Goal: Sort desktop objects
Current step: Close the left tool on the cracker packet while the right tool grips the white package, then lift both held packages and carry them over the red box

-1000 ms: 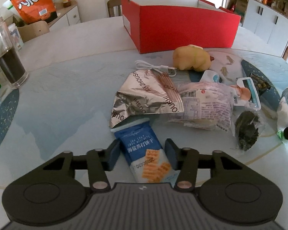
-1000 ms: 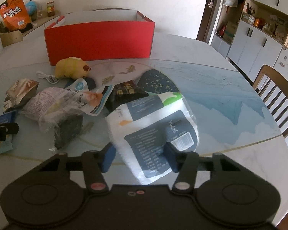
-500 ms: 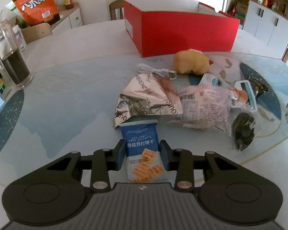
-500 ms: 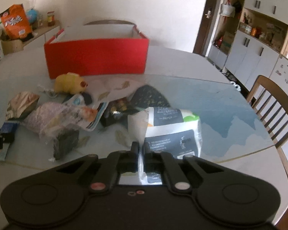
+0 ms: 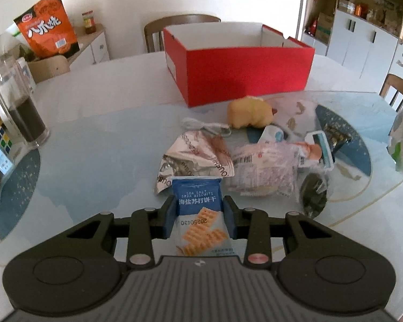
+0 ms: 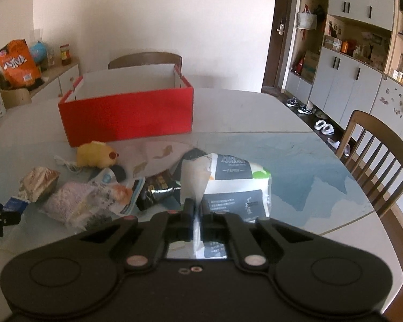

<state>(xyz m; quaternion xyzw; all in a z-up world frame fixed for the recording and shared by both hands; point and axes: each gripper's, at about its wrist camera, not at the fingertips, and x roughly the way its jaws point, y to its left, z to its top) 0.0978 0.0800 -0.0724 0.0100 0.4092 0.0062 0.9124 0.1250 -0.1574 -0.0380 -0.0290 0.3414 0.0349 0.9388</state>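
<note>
A blue packet of soda biscuits [image 5: 200, 220] is gripped between the two blue pads of the left claw [image 5: 200, 218], one pad pressed against each side of the packet. Just beyond this claw, a crumpled silver snack wrapper [image 5: 193, 155] is seen on the worktop [image 5: 99, 145], with a clear bag of pink-printed food [image 5: 263, 171] to its right. Further ahead lie a white cable [image 5: 204, 127] and a yellow plush toy [image 5: 251, 112], and behind them an open red box [image 5: 241, 64] is placed. The right claw [image 6: 197, 214] is closed on the thin edge of a white and navy pack of paper tissues [image 6: 233, 185], which is raised in front of it. A black foil packet [image 6: 158, 189] is seen to the left of this claw.
</note>
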